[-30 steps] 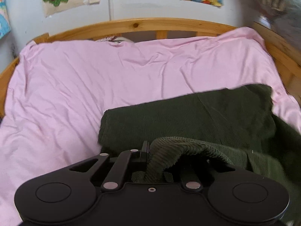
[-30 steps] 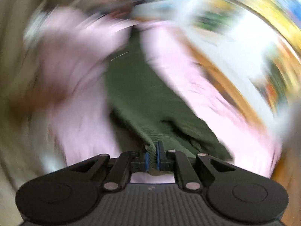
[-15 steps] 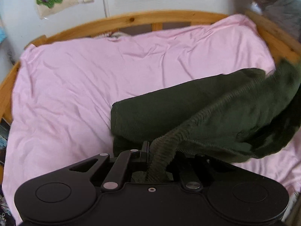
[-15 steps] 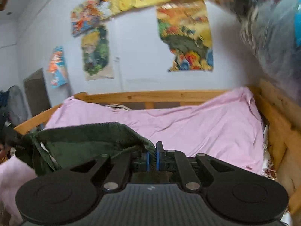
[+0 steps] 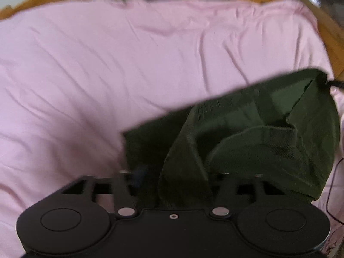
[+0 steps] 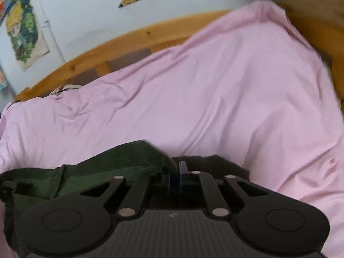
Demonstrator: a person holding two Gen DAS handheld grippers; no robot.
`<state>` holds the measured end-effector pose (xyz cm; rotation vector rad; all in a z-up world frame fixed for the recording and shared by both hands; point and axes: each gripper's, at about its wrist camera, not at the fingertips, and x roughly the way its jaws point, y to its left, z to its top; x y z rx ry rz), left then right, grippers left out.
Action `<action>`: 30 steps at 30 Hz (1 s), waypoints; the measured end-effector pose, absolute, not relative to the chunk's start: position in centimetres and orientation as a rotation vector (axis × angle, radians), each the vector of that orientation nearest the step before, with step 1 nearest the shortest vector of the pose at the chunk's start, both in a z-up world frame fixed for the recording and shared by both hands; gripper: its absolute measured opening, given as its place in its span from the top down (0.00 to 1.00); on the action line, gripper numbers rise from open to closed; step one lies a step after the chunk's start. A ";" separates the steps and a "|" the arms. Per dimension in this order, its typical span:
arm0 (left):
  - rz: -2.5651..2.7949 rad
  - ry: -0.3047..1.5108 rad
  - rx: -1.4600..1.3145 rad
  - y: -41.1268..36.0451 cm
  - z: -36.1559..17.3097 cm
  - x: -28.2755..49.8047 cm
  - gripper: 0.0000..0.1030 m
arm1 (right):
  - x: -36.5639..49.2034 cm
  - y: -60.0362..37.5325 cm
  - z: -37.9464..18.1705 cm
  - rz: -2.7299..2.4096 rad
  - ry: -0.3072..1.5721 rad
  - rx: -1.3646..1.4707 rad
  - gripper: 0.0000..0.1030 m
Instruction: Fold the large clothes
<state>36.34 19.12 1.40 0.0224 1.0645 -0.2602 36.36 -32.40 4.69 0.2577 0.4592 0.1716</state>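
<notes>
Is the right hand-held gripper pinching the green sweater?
Touching. The right wrist view shows the right hand-held gripper with its jaws shut together and the ribbed edge of the green sweater running straight into them.

No readable text anywhere (the wall posters [image 6: 23, 34] show only pictures).

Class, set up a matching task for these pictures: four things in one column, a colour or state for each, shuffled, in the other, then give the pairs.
Things:
1. bed sheet
2. garment
3. left gripper
4. right gripper

Descriptions:
A. jaws apart, just opened
B. dark green
C. shut on cloth
D. pink

Pairs: 1-D, 2-B, 3-A, 4-C
</notes>
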 end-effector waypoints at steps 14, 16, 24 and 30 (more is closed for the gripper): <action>-0.175 0.924 -0.230 22.3 -1.0 23.9 0.14 | 29.3 -33.1 1.1 0.254 0.264 0.319 0.05; -0.162 0.941 -0.188 21.0 -2.5 23.2 0.35 | 28.4 -32.0 0.5 0.244 0.275 0.233 0.04; -0.041 0.835 -0.278 19.4 -2.6 21.2 1.00 | 26.6 -31.3 -0.3 0.164 0.268 0.246 0.73; 0.058 0.896 -0.473 21.0 -5.5 19.8 1.00 | 26.1 -32.2 -1.3 0.098 0.310 0.275 0.86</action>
